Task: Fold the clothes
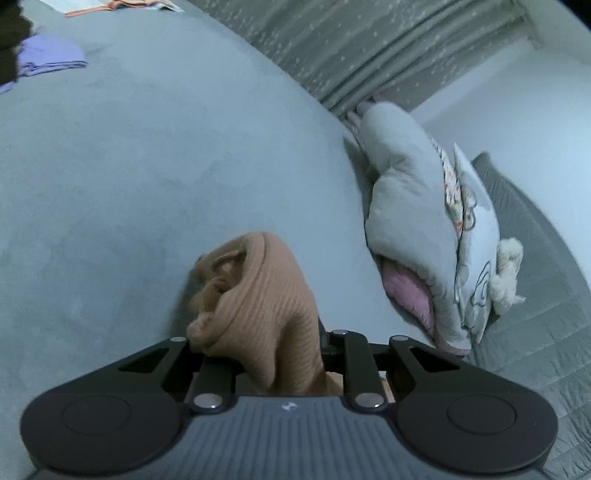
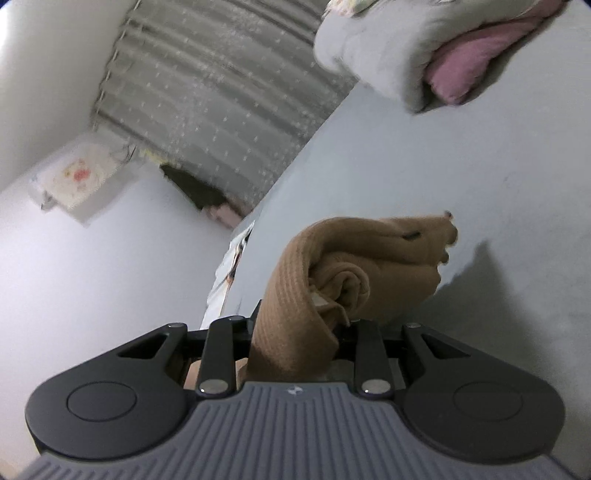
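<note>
bed [image 1: 129,166]: pale grey-blue sheet, fills most of L view, shows on the R side of R view [image 2: 498,184]; mostly bare.
curtain [image 1: 351,48]: grey w/ small pale specks, pleated, behind the bed; also in R view [image 2: 221,92].
wall [image 2: 74,277]: white, plain, L half of R view.
quilt [image 1: 406,206]: grey-white, bunched at the bed's far edge, pink lining showing at its low end; in R view at top R [image 2: 388,48].
mat [image 1: 535,314]: grey, quilted, beside the quilt, R edge of L view.
sweater [image 1: 258,306]: tan rib knit, bunched; one end rises from between L jaws, off the sheet as far as shows, shadow on sheet beside it. R view [image 2: 332,269]: other bunch rolled, w/ dark buttons near its far tip, shadow on sheet to its R.
L gripper [image 1: 280,354]: jaws nearly closed, clamped on the knit; fingertips hidden by cloth.
R gripper [image 2: 295,332]: same, narrow gap, pinching the knit; tips hidden.
purple cloth [image 1: 51,59]: folded, far L corner of bed, well apart from sweater.
printed cloth [image 1: 122,5]: orange-edged, top edge of L view, cut off.
floral item [image 2: 77,177]: white w/ pink-red print, by the wall; too blurred to tell.
</note>
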